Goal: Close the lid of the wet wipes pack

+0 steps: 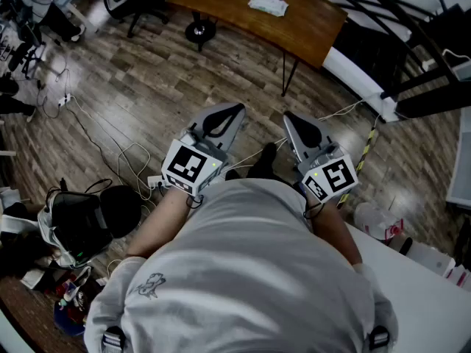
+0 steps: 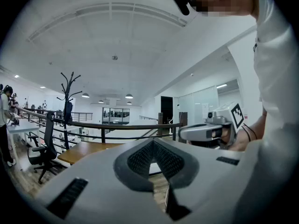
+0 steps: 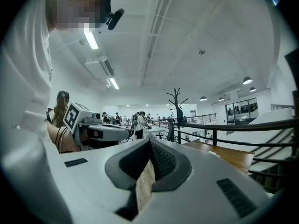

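- The wet wipes pack (image 1: 267,4) looks like the small white thing on the brown surface (image 1: 309,28), well away in front of you. Its lid is too small to see from here.
- Go up close first. Then press the lid down flat with one tip, slowly and gently.
- Your left gripper (image 1: 224,116) and right gripper (image 1: 300,127) sit side by side by your tummy, pointing about level.
- Both pairs of fingers (image 2: 140,158) are closed together, with nothing in them.
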Motion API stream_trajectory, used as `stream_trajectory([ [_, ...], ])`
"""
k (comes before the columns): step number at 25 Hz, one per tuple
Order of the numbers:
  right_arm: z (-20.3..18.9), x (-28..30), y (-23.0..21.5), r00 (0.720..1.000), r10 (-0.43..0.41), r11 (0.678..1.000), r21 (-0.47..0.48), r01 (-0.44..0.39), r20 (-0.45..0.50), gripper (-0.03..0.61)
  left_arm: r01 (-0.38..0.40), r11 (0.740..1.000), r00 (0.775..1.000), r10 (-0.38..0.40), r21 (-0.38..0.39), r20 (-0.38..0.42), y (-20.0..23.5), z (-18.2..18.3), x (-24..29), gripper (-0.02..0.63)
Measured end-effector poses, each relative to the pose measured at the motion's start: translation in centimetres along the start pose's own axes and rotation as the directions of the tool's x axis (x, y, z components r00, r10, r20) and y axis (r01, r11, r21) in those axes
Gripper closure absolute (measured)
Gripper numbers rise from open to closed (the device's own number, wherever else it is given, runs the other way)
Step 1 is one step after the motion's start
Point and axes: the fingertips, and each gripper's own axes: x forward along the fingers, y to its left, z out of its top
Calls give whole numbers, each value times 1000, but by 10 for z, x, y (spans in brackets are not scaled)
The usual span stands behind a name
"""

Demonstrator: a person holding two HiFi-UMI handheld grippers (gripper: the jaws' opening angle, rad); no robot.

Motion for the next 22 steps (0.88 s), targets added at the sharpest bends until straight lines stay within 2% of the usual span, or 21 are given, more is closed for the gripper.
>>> stream_trajectory([
  [11,1,3,-34,1000,-7,1000,7,7,-11,546,-17,999,1000,17,-31,-1,13,2,28,601],
  [17,-1,2,-75,999,-50,999,6,50,-7,545,-24,999,1000,23,-40,-13,22,-1,59,601],
  [22,-7,3,-122,999,-54,998,16,54,0,545,-43,998,999,41,-55,-27,31,-2,98,601],
])
